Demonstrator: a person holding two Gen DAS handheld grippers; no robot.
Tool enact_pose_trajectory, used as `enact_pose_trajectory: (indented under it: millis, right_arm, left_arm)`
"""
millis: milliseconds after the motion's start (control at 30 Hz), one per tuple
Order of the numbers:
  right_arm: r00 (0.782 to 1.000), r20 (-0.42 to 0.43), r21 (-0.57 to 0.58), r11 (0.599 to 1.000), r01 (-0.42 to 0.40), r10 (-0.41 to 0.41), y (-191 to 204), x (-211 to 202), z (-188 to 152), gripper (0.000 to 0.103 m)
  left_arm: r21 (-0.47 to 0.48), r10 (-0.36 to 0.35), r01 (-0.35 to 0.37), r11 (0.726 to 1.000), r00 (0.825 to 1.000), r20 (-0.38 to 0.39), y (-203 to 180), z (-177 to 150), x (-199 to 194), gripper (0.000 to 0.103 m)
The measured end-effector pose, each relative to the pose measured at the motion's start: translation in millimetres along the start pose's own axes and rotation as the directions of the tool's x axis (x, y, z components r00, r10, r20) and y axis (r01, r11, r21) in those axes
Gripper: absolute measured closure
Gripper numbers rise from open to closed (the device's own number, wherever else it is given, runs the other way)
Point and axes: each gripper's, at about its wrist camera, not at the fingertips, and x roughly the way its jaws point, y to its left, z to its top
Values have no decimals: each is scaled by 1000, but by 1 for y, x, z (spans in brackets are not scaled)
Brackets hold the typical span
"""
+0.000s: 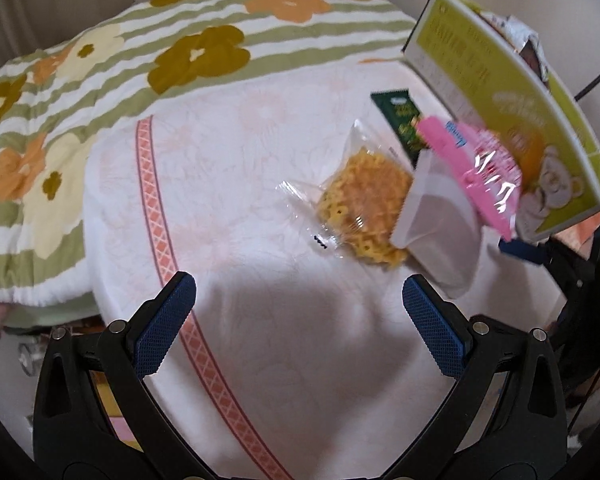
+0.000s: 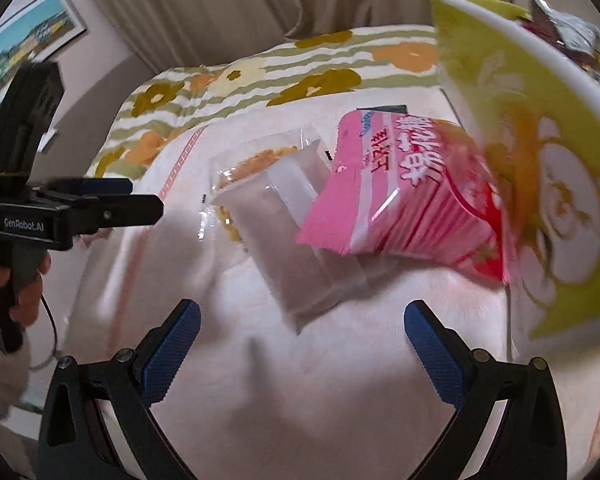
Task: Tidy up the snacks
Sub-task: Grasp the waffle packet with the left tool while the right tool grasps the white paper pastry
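Right wrist: gripper (image 2: 302, 330) wide open, empty.

Pink snack bag (image 2: 400, 196) leans on green box (image 2: 540, 160); yellow snacks' clear bag (image 1: 364, 204) behind, blurred.

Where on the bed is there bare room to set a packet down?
Free: the white sheet between the orange lattice stripe and the clear pasta bag. Crowded: the right, where the pink packet, white pouch and green packet pile against the yellow-green box.
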Motion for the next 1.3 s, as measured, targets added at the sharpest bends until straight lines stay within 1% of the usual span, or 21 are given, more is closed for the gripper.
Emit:
enact_pose_trajectory:
  millis: [133,300,400,433,500,533,567,600,667,900,967,1067,1200,1300]
  right_arm:
    - [998,28,-122,991,57,-54,5,11,10,1]
    - [998,46,-192,980,47,-38,5,19,20,2]
    - [998,52,-253,966,49,-37,7,23,25,2]
    - [998,52,-266,963,48,-36,9,24,25,5]
    - [999,31,-294,955,36,-28,11,30,28,16]
    - [1000,14,-301,953,28,-25,11,33,28,27]
    - [1000,0,-308,951,19,-20,12,36,27,35]
    - [1000,-11,-317,948,15,-19,12,38,25,38]
    - [999,-2,-330,944,30,-33,14,37,22,40]
    - [999,-16,-247,968,46,-51,3,25,16,43]
    - [998,-21,-225,973,47,-53,0,21,13,43]
    - [997,-27,-201,978,63,-69,-2,15,6,43]
    - [996,-35,-159,985,72,-78,-2,4,-3,43]
    - [995,-43,-148,986,80,-88,1,-2,-9,43]
  left_arm:
    - [20,0,0,1000,1000,-21,0,4,17,0]
    - [104,25,-23,994,999,-20,-10,12,26,0]
    - [160,24,-20,987,1000,-18,-17,20,29,0]
    - [178,23,-19,984,1000,-17,-19,21,30,0]
    - [222,20,-15,975,1000,-21,-23,25,32,0]
    - [243,14,-8,970,1000,-24,-25,27,33,0]
    - [256,7,1,967,1000,-28,-27,28,34,0]
    - [272,-1,11,962,999,-36,-28,30,36,0]
    - [301,-6,20,953,999,-45,-31,33,39,0]
    - [374,-36,60,925,997,-72,-45,40,48,0]
    - [397,-34,61,916,997,-75,-49,41,51,0]
    - [413,-47,78,907,995,-84,-52,42,55,0]
    - [453,-34,68,889,996,-82,-58,44,54,0]
    - [490,-19,56,870,997,-80,-64,45,49,0]
